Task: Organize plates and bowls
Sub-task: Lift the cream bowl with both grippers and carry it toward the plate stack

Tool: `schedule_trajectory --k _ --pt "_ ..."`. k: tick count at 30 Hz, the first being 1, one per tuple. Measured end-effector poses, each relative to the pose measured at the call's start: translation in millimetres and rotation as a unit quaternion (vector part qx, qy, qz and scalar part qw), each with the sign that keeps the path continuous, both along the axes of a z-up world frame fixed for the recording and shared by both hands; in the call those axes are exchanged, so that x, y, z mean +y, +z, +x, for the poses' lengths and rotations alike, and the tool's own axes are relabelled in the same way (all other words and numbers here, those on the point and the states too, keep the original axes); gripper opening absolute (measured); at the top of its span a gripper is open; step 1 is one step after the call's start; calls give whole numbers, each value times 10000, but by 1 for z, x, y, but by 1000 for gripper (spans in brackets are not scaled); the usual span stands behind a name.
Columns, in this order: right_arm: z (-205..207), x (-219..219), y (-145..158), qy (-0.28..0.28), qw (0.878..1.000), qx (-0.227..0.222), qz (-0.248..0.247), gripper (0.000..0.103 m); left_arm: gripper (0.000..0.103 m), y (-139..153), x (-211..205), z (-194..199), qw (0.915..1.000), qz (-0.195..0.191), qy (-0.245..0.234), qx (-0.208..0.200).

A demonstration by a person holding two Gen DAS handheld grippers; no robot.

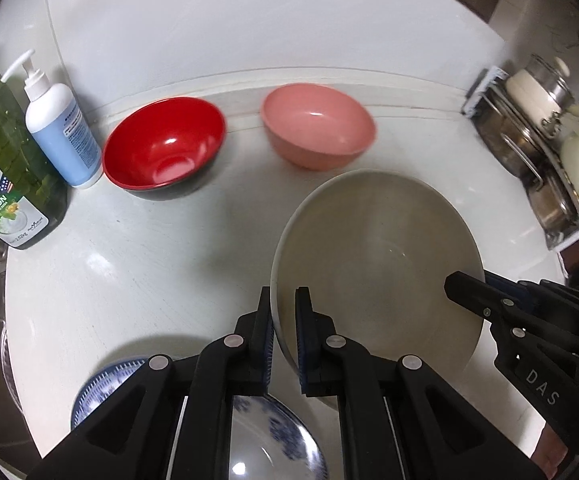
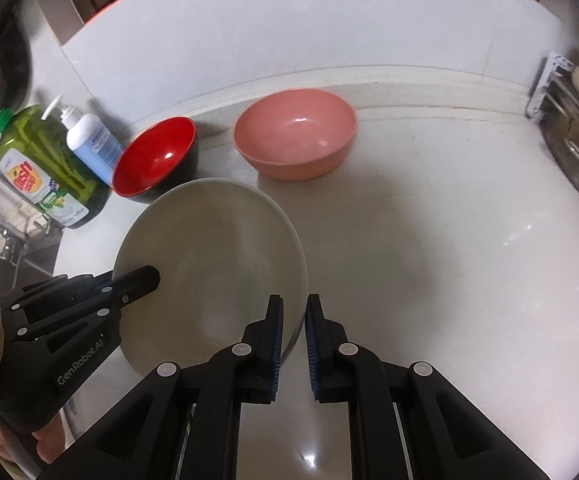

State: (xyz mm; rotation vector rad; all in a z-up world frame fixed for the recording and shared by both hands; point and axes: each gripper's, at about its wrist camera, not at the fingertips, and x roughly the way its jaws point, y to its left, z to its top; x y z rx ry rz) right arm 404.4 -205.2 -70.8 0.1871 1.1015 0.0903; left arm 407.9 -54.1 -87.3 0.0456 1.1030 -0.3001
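A large beige bowl (image 1: 381,256) is held over the white counter by both grippers. My left gripper (image 1: 285,300) is shut on its left rim; my right gripper (image 2: 294,312) is shut on its right rim, and the bowl fills the left of the right wrist view (image 2: 209,256). Each gripper shows in the other view: the right (image 1: 485,296), the left (image 2: 129,284). A red bowl (image 1: 165,146) (image 2: 153,158) and a pink bowl (image 1: 317,124) (image 2: 295,134) stand near the back wall. A blue-patterned plate (image 1: 273,436) lies under my left gripper.
A green dish-soap bottle (image 1: 5,168) (image 2: 49,168) and a white-and-blue pump bottle (image 1: 61,132) (image 2: 93,144) stand at the left. A metal rack (image 1: 545,168) with pots and lids stands at the right, its edge visible in the right wrist view (image 2: 569,120). A sink tap (image 2: 13,244) is at far left.
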Motion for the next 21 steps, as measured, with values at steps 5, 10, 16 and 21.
schedule_trajectory --k 5,10,16,21 --pt "-25 -16 9 -96 9999 -90 -3 13 10 5 -18 -22 9999 -19 -143 -51" --pt "-49 -28 14 -198 9997 -143 -29 13 11 4 -38 -40 9997 -46 -232 -69" --pt "-75 -46 11 -297 9995 -101 -47 13 11 -1 -61 -61 9991 -43 -413 24" --pt "-92 -63 2 -424 9991 34 -33 13 11 -12 -78 -71 9984 -60 -522 204"
